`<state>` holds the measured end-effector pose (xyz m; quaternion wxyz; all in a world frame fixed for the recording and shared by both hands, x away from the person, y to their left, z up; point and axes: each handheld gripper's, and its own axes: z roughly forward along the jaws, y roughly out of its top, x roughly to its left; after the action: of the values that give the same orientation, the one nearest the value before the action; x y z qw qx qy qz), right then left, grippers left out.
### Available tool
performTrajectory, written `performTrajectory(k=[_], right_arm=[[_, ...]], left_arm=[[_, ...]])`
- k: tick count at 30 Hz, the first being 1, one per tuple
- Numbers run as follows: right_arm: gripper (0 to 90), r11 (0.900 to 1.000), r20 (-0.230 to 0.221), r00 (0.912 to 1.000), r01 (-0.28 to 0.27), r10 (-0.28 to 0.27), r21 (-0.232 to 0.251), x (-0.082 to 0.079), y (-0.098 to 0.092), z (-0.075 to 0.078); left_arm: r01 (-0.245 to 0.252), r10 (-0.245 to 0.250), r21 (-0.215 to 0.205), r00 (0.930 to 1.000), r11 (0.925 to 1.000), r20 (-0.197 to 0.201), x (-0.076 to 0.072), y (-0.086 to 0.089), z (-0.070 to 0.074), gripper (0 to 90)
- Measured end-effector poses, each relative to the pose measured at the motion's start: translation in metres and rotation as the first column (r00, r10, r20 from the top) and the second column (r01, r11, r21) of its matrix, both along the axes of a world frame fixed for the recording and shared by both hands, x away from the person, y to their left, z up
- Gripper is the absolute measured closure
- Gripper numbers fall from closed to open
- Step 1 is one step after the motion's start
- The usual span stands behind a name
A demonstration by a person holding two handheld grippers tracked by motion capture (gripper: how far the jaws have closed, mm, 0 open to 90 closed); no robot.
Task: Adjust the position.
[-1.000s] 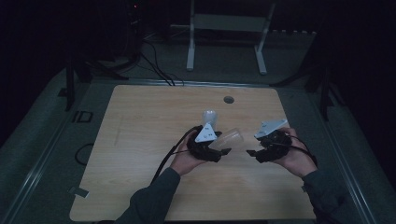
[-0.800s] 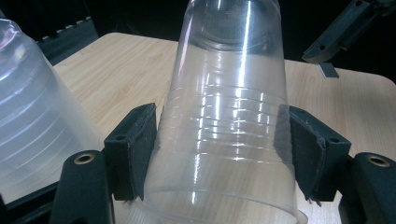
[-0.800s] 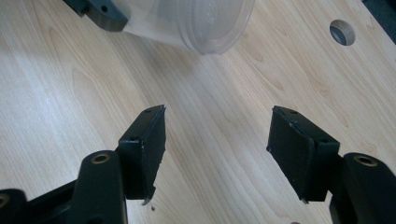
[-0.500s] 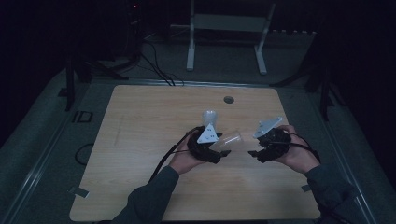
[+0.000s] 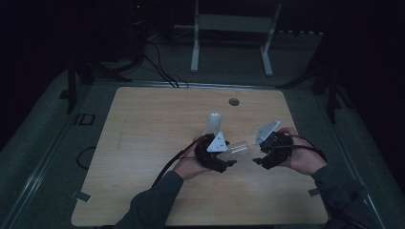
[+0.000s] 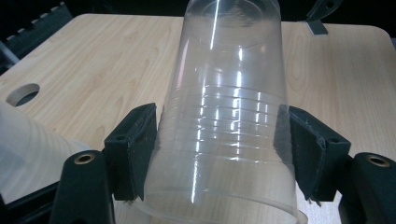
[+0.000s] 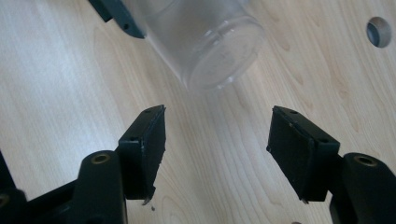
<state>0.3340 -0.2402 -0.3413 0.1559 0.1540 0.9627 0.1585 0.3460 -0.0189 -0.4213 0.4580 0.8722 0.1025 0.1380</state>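
Left tongs (image 6: 219,154) clamped on a clear plastic cup (image 6: 229,116), pads pressing both sides near its rim, cup lying level above the wooden worktop (image 5: 143,143) with its base pointing toward the right tongs (image 7: 215,154). Right tongs parted, nothing between the pads, cup base just ahead of them and not touching. Second clear cup (image 5: 213,123) standing upside down on the worktop just beyond the left hand (image 5: 188,164). Round hole (image 5: 233,101) near the far edge.

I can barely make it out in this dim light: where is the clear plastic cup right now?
The clear plastic cup lies on its side between the left gripper's jaws, above the wooden table, its closed base pointing toward the right gripper.
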Motion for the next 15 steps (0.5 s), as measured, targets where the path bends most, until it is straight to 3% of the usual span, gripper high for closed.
performTrajectory(k=[5,15], right_arm=[[36.6,0.999,-0.014,0.9993,-0.036,0.035,-0.036,-0.002,0.006,-0.001],[36.6,0.995,-0.031,0.9969,-0.074,0.072,-0.062,-0.004,0.013,-0.002]], left_arm=[[0.029,-0.029,0.024,0.9996,0.9993,-0.003,-0.001,-0.002,0.003,30.9],[0.069,-0.068,0.055,0.9976,0.9961,-0.015,-0.003,-0.003,0.006,30.9]])
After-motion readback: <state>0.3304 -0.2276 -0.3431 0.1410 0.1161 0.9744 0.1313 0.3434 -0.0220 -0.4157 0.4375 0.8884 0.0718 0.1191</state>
